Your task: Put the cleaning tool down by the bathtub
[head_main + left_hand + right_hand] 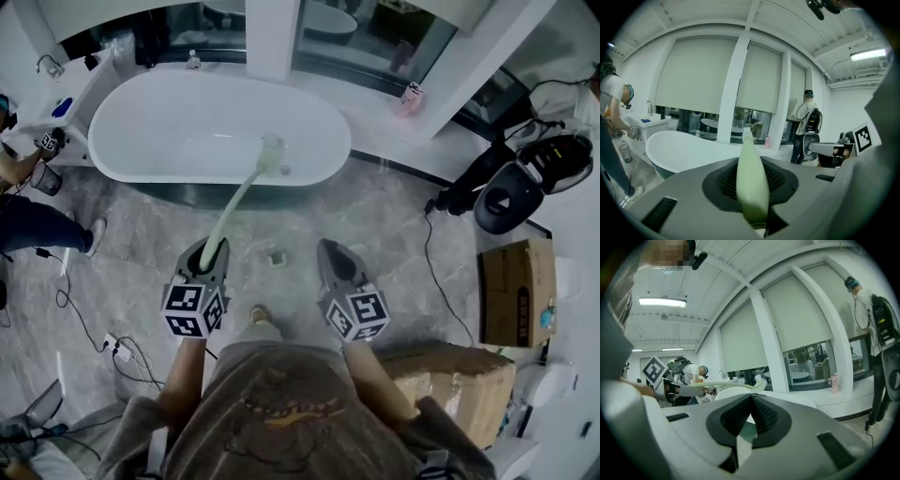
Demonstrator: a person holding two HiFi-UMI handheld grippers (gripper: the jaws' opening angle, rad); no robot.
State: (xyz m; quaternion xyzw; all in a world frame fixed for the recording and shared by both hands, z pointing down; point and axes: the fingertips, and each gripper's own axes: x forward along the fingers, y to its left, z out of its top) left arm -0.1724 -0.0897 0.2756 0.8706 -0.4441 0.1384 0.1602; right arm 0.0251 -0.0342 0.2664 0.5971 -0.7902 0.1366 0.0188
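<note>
The cleaning tool is a pale green long-handled brush. Its handle sits between the jaws of my left gripper, which is shut on it. The brush head hangs over the near rim of the white oval bathtub. In the left gripper view the handle runs straight ahead toward the tub. My right gripper is held beside the left one above the grey floor; its jaws meet at the tips with nothing between them. The brush shows to its left.
A small square floor drain lies between the grippers and the tub. Cardboard boxes and a black machine stand at the right. Cables trail at the left, near another person. A pink bottle stands on the window ledge.
</note>
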